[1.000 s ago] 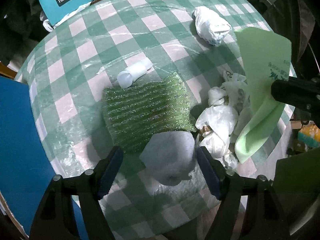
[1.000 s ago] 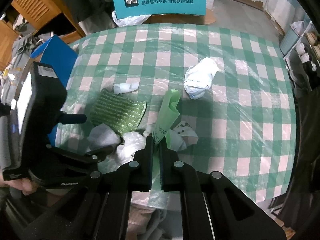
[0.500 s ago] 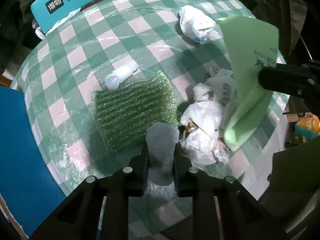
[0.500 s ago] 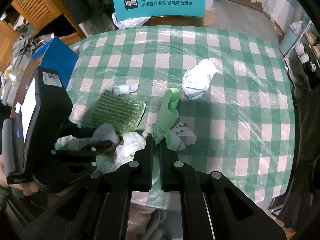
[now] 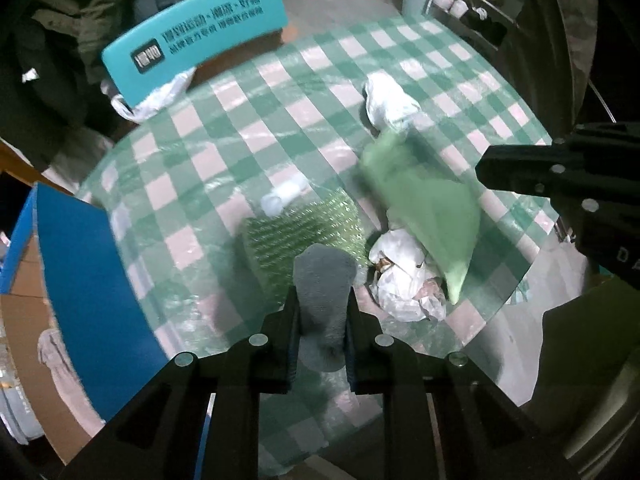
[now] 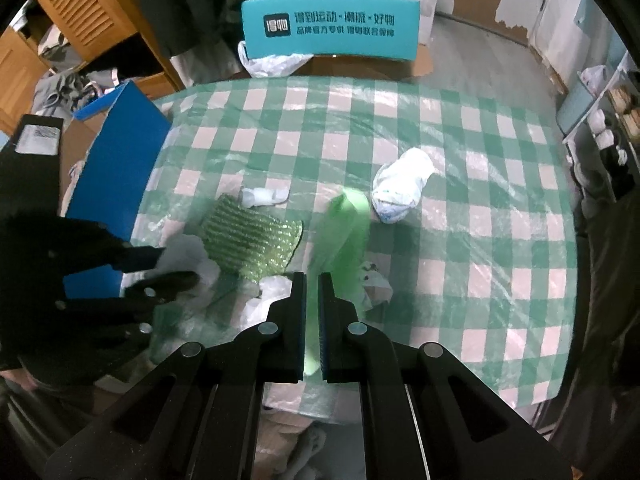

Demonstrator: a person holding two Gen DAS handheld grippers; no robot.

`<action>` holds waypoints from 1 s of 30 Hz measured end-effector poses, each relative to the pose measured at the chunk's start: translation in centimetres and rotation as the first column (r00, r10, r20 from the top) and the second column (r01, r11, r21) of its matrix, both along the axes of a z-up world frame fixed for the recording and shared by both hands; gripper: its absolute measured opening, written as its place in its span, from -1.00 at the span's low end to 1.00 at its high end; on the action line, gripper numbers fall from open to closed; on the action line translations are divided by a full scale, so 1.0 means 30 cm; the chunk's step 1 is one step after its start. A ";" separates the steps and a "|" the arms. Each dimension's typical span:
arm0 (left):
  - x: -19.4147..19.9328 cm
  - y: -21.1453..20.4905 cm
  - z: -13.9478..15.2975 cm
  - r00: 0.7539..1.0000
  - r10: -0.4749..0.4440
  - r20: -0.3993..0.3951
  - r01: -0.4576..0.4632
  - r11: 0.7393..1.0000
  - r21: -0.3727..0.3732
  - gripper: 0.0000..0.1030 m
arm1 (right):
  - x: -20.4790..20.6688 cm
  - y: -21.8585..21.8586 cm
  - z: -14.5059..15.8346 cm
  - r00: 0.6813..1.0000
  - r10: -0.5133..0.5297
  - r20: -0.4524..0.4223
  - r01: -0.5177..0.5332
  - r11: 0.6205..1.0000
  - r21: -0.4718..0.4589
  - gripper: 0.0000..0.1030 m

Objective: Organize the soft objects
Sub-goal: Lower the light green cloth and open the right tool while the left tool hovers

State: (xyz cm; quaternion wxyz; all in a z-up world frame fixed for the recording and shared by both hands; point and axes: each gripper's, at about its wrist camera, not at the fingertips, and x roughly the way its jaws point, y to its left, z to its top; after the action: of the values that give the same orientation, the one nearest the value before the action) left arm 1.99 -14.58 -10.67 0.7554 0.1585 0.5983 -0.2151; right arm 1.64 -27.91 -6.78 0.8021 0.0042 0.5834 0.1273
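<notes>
My left gripper [image 5: 322, 300] is shut on a pale grey foam wad [image 5: 324, 280], held clear above the checked table [image 5: 280, 92]. In the right wrist view the same left gripper [image 6: 172, 268] shows at the left with the white wad [image 6: 184, 252] between its fingers. My right gripper [image 6: 312, 284] is shut on a light green plastic bag [image 6: 342, 232], which hangs blurred over the table; the left wrist view shows this bag [image 5: 424, 212] below the right gripper's dark body. A green bubble-wrap sheet [image 5: 304, 228] lies flat under the wad.
Crumpled white plastic bags [image 5: 404, 280] lie near the table's front edge. A white knotted bag [image 6: 402, 184] and a small white foam roll [image 6: 264, 196] rest further back. A blue box [image 5: 84, 280] stands at the left, a teal chair back [image 6: 332, 24] behind the table.
The left gripper closed on the foam wad and lifted it up off the table. The green bag in the right gripper has swung and blurred; the right gripper itself stayed put.
</notes>
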 end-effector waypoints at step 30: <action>0.059 0.068 -0.047 0.997 0.063 -0.046 -0.063 0.998 -0.007 -0.64 | 0.144 0.078 -0.247 0.985 -0.032 -0.167 0.014 0.994 -0.104 0.10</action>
State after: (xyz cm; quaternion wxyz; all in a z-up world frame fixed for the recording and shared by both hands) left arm 3.76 -12.53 -12.09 0.7487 0.1314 0.6191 -0.1973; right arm 5.96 -25.57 -14.20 0.7504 -0.0194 0.6549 0.0872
